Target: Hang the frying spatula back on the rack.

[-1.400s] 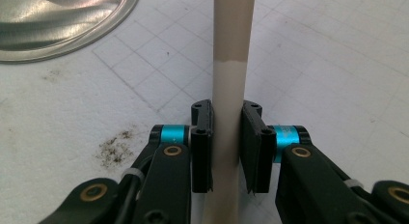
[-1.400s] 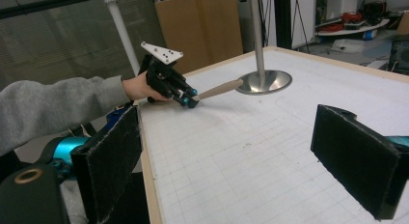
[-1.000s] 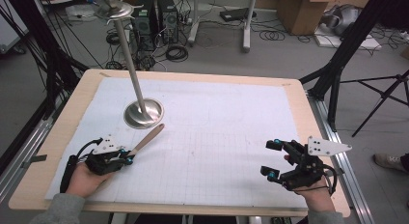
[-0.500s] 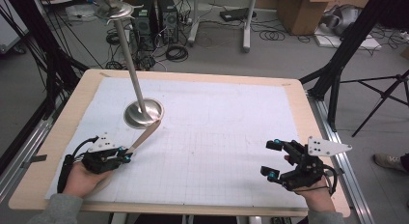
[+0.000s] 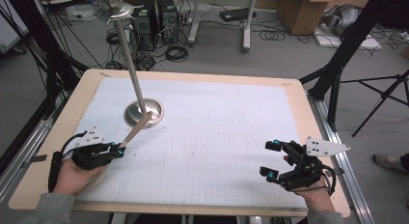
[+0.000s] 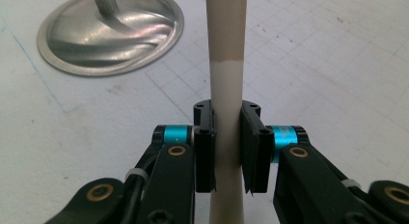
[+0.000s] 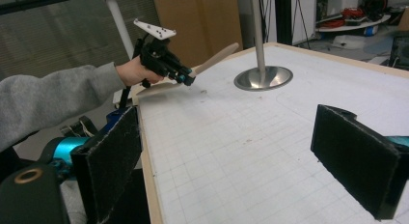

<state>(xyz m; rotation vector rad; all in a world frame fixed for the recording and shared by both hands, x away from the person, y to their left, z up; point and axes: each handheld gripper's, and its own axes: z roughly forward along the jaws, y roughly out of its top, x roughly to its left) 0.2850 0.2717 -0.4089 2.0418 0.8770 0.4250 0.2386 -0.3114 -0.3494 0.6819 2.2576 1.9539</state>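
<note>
While the left gripper (image 5: 117,150) clamped the wooden stick (image 5: 135,131), its tip pointed ahead at the metal stand (image 5: 143,113)'s base; right gripper (image 5: 271,160) sat open, well apart.

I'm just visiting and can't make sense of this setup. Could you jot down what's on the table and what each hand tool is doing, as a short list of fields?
Surface: table covered by a white grid sheet
Stand: metal stand, a round base with a tall thin pole
Left gripper: shut on a pale wooden stick, lifted off the sheet
Stick direction: points toward the stand's base
Right gripper: jaws wide open, nothing between them, near the table's front right corner
</note>
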